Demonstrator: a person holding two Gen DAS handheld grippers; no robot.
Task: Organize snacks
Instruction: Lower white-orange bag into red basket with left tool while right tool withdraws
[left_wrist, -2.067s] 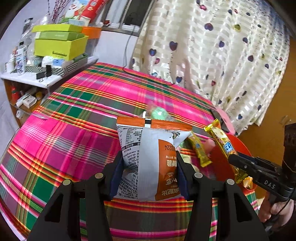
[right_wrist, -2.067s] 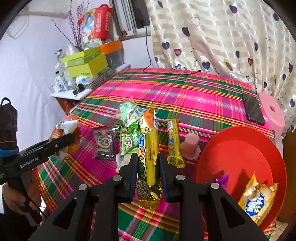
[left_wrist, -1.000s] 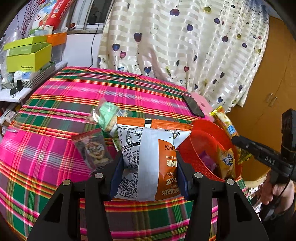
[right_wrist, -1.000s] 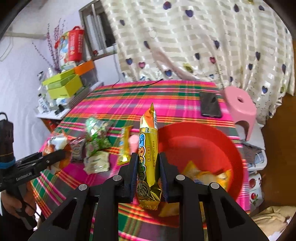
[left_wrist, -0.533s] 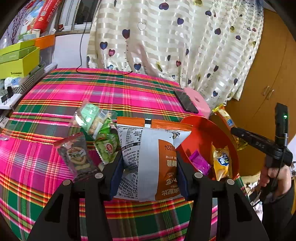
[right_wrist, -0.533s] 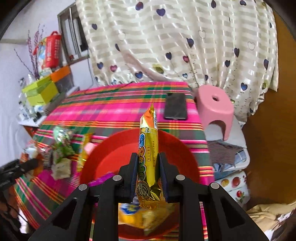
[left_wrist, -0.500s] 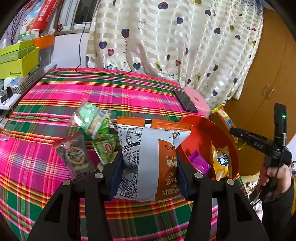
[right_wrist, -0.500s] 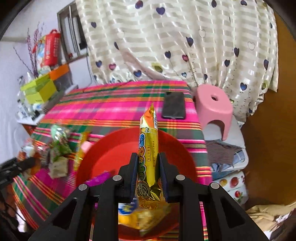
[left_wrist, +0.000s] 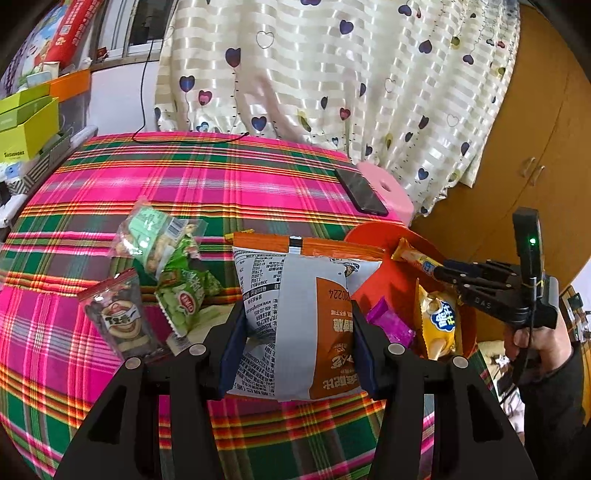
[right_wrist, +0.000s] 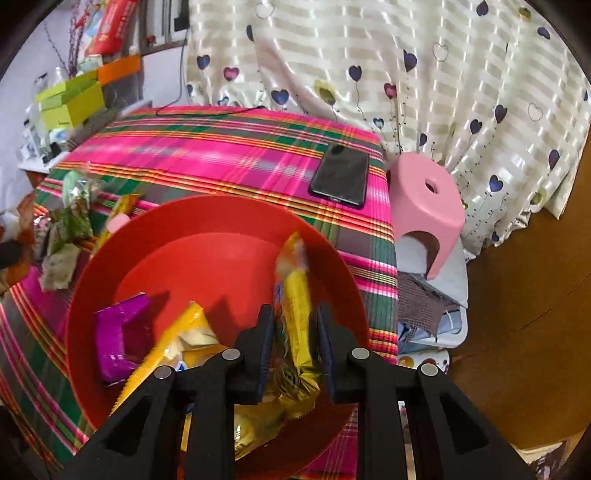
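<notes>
The cloth on the table (left_wrist: 229, 184) was plaid: hot pink, green, yellow, red and grey-brown bands. The bowl (right_wrist: 221, 218) was plain red. In it lay a purple packet (right_wrist: 118, 332) and a yellow packet (left_wrist: 439, 317) with blue lettering. The long bar (right_wrist: 297, 299) was yellow and gold. The big pouch (left_wrist: 306, 314) was white and orange with black print. Two packets (left_wrist: 177, 280) on the cloth were green; another (left_wrist: 118, 317) was clear with a red edge. The curtain (left_wrist: 332, 81) was cream-striped with blue, pink and olive hearts. The stool (right_wrist: 424, 199) was pink, the phone (right_wrist: 341, 173) black, the boxes (left_wrist: 26, 122) lime green.
</notes>
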